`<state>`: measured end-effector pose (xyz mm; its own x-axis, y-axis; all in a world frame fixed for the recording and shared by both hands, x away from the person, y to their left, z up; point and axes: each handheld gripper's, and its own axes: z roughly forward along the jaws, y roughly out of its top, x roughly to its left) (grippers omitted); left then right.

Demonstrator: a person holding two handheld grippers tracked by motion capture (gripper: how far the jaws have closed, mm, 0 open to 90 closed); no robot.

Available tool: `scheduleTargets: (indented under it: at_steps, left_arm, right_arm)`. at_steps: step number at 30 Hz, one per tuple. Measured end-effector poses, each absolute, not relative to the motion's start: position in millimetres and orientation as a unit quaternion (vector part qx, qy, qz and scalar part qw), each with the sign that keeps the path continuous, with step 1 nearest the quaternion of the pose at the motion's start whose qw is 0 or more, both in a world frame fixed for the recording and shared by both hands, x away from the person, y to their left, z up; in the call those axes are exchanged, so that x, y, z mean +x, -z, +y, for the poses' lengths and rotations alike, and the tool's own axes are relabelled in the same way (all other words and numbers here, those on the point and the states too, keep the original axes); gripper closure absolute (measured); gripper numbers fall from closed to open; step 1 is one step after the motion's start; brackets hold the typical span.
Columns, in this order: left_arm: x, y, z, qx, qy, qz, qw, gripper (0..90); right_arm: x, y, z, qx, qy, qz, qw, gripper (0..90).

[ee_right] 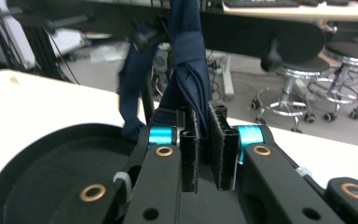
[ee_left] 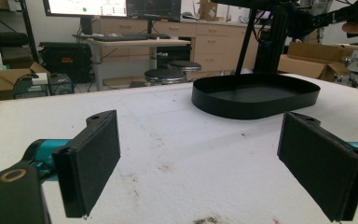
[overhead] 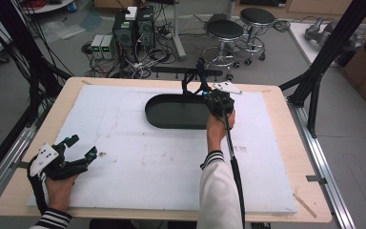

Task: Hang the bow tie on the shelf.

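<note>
We pinch the navy cloth [ee_right: 189,70] tight in our right gripper [ee_right: 204,140] above the black tray [overhead: 171,114]; lower slowly so its trailing end, perhaps already touching, settles inside. Left gripper [overhead: 78,148] idles wide open

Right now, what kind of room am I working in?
Most likely a robotics lab or workshop. Desktop computers and tangled cables sit on the floor beyond the table, with rolling stools and a monitor-topped desk nearby.
</note>
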<state>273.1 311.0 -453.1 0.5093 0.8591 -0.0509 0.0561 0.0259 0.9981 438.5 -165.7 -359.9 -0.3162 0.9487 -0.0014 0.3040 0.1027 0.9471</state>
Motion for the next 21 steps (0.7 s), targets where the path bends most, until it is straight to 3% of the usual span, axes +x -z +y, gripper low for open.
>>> scheduleTargets:
  at_steps: [5,12,18,21]
  left_arm:
    - [273.1,453.1,311.2,0.616,-0.327,0.372,0.613,13.4]
    - [273.2,453.1,311.2,0.616,-0.327,0.371,0.613,13.5]
    - [273.1,453.1,311.2,0.616,-0.327,0.371,0.613,13.5]
    - [273.2,453.1,311.1,0.616,-0.328,0.371,0.613,13.5]
  right_arm:
    - [439.1,361.6,-166.7,0.477,-0.462,0.669,0.334,79.3]
    - [439.3,363.3,-163.9,0.463,-0.434,0.694,0.340,63.0]
    - [437.9,362.8,-165.5,0.459,-0.426,0.703,0.338,58.2]
    - [435.5,360.4,-167.0,0.458,-0.433,0.704,0.328,48.6]
